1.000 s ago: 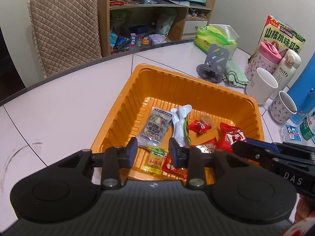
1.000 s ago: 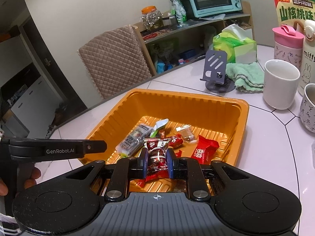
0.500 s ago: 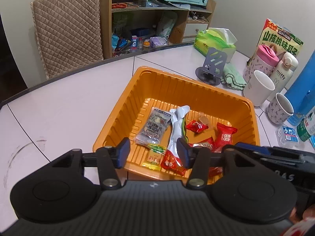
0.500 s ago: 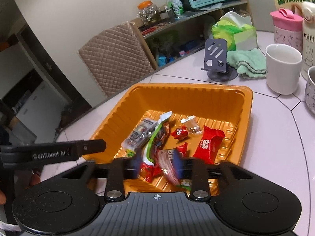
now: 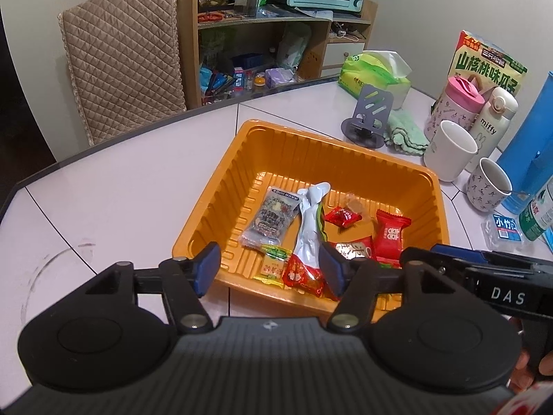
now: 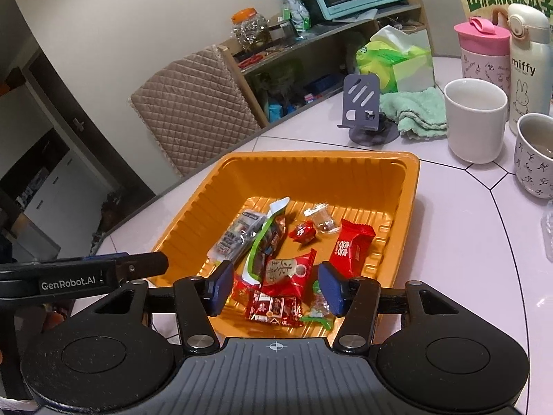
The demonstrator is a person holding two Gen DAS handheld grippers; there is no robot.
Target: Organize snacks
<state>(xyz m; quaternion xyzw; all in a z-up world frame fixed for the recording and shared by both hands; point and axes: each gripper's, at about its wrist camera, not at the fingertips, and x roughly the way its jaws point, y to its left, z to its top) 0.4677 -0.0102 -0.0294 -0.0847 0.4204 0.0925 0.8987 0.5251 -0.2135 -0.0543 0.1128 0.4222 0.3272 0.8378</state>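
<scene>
Snacks lie loose in the orange tray (image 5: 221,186) on the white table (image 5: 114,200); none is in my tongs.

Left tongs (image 5: 269,269): jaws wide apart, holding nothing, above the near rim of the tray. Seen from the left wrist, the long silver packet (image 5: 311,221) runs from the tray middle toward me and ends just in front of my right-hand pad (image 5: 331,269); whether it touches that pad I cannot tell. The grey-patterned packet (image 5: 273,219) lies left of the silver one, farther into the tray than the pads. The small yellow-green packet (image 5: 274,264) sits between the two pads, below them on the tray floor.

Right tongs (image 6: 274,288): jaws also wide apart, nothing between them, over the near edge of the tray. Directly between and just past the pads lie a red packet with a tan label (image 6: 287,271) and, nearer me, a flat red packet (image 6: 274,309). The upright red packet (image 6: 350,247) lies just beyond the right-hand pad. The small red candy (image 6: 304,231) and the clear wrapper (image 6: 323,219) lie farther in, near the tray middle.

Well apart from the tray, on the far side of the table: white mug (image 6: 475,124), green cloth (image 6: 414,110), grey phone stand (image 6: 363,110), tissue pack (image 6: 394,60).
</scene>
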